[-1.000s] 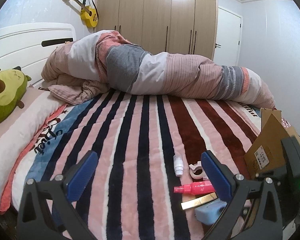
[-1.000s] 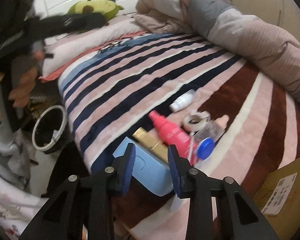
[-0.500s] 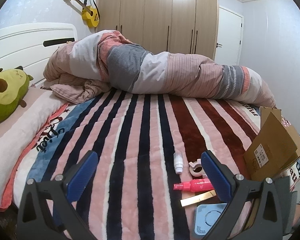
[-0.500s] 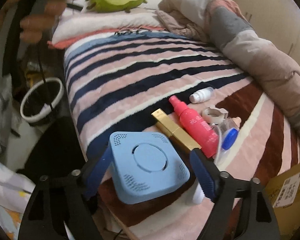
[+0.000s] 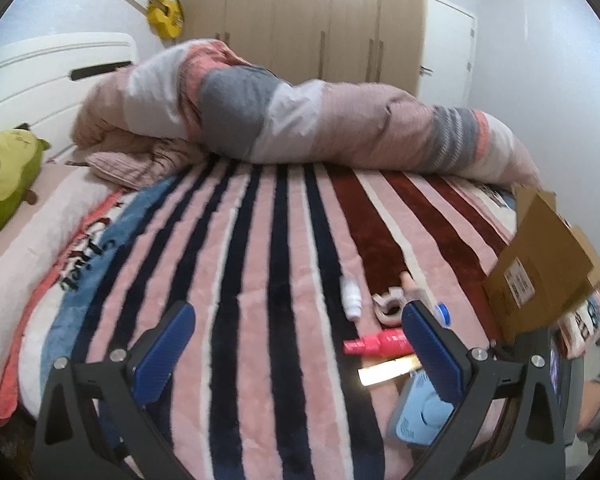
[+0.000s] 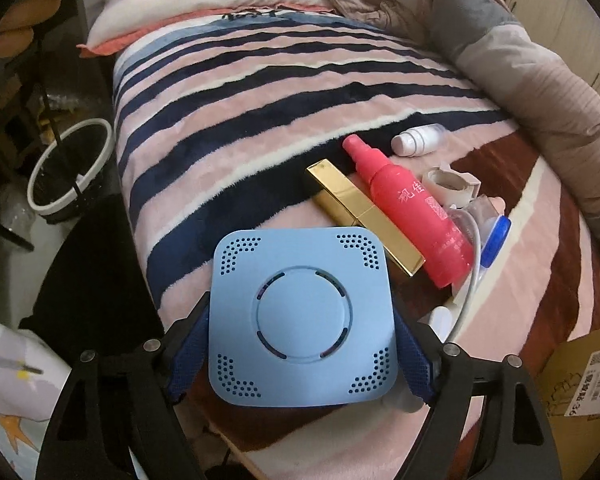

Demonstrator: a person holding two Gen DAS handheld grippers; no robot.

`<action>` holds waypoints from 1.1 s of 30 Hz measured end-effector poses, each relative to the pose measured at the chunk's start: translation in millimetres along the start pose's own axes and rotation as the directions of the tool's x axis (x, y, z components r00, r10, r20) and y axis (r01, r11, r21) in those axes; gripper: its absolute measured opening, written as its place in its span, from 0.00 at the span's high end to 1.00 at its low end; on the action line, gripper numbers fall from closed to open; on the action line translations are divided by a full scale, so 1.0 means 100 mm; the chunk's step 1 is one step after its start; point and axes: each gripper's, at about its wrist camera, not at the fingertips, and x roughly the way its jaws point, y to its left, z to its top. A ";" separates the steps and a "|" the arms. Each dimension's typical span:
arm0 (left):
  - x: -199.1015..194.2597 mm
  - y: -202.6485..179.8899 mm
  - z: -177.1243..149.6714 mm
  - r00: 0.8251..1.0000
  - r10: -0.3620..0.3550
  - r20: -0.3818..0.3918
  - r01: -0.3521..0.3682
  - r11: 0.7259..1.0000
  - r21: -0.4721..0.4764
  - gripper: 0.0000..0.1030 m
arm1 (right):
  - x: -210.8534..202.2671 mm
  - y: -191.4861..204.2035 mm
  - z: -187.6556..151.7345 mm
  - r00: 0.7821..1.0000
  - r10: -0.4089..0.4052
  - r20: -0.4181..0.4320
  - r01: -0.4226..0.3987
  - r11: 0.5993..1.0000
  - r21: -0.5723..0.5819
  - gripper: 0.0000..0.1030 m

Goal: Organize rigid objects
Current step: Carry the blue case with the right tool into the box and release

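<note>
right hand-held gripper: spread wide, clamping blue device | left hand-held gripper: wide apart, empty

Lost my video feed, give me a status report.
Right hand-held gripper shut on blue box. Left hand-held gripper open, holding nothing, over striped blanket. Gold tube and pink bottle close ahead.

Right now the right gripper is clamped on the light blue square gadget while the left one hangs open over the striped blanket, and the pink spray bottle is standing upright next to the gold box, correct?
Nearly. The pink spray bottle is lying on its side, not upright, as the right wrist view shows. It does lie beside the gold box. The rest holds: the right gripper is shut on the light blue square gadget, and the left gripper hangs open over the striped blanket.
</note>
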 end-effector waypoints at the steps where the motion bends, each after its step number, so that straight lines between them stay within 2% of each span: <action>1: 0.02 -0.01 -0.01 1.000 -0.024 -0.012 0.024 1.000 0.006 0.01 | -0.02 0.01 0.01 1.000 -0.010 0.008 0.010 1.000 0.002 0.23; 4: 0.03 -0.04 -0.02 0.990 -0.137 -0.036 0.137 0.991 0.007 0.01 | -0.24 0.01 0.05 0.994 -0.054 0.097 0.054 0.999 0.004 0.24; 6: -0.01 -0.11 0.03 0.975 -0.220 -0.038 0.221 0.975 0.020 0.01 | -0.49 -0.03 0.11 0.981 -0.066 0.181 0.060 0.998 0.036 0.24; 8: -0.08 -0.26 0.12 0.955 -0.296 -0.031 0.297 0.953 0.054 0.03 | -0.83 -0.10 0.19 0.956 -0.096 0.278 0.082 0.995 0.061 0.24; 9: -0.11 -0.36 0.18 0.942 -0.335 -0.031 0.337 0.939 0.071 0.07 | -0.93 -0.11 0.21 0.946 -0.105 0.305 0.088 0.994 0.068 0.24; 11: -0.16 -0.56 0.32 0.907 -0.419 -0.042 0.421 0.901 0.104 0.18 | -1.23 -0.17 0.26 0.912 -0.147 0.384 0.120 0.988 0.093 0.24; 13: -0.19 -0.75 0.47 0.872 -0.486 -0.061 0.490 0.863 0.124 0.35 | -1.47 -0.24 0.27 0.873 -0.195 0.447 0.155 0.980 0.124 0.23; 16: -0.26 -1.07 0.70 0.824 -0.562 -0.069 0.565 0.807 0.174 0.50 | -1.84 -0.43 0.19 0.800 -0.287 0.527 0.213 0.957 0.198 0.23; 17: -0.28 -1.21 0.78 0.817 -0.573 -0.068 0.574 0.794 0.201 0.52 | -1.91 -0.48 0.17 0.787 -0.309 0.534 0.227 0.950 0.216 0.23; 20: -0.33 -1.62 0.98 0.816 -0.573 -0.068 0.567 0.773 0.285 0.54 | -2.13 -0.71 0.02 0.752 -0.375 0.542 0.257 0.924 0.284 0.23; 22: -0.33 -1.90 1.08 0.806 -0.586 -0.080 0.576 0.749 0.327 0.59 | -2.26 -0.86 -0.11 0.740 -0.411 0.533 0.267 0.906 0.327 0.23; 26: -0.19 -2.40 1.22 0.762 -0.632 -0.139 0.632 0.681 0.370 0.66 | -2.44 -1.22 -0.46 0.745 -0.482 0.461 0.290 0.857 0.426 0.23; 28: -0.05 -2.66 1.25 0.755 -0.630 -0.180 0.642 0.657 0.396 0.66 | -2.50 -1.39 -0.64 0.757 -0.497 0.424 0.281 0.834 0.475 0.23; 30: 0.07 -2.87 1.25 0.749 -0.626 -0.219 0.653 0.638 0.408 0.66 | -2.51 -1.55 -0.80 0.786 -0.487 0.380 0.253 0.815 0.521 0.23; 32: 0.22 -3.06 1.22 0.739 -0.620 -0.262 0.668 0.625 0.404 0.66 | -2.47 -1.75 -0.93 0.831 -0.453 0.323 0.216 0.799 0.561 0.23; 33: 0.26 -3.11 1.20 0.734 -0.619 -0.279 0.675 0.622 0.397 0.66 | -2.45 -1.82 -0.97 0.843 -0.440 0.309 0.204 0.794 0.573 0.23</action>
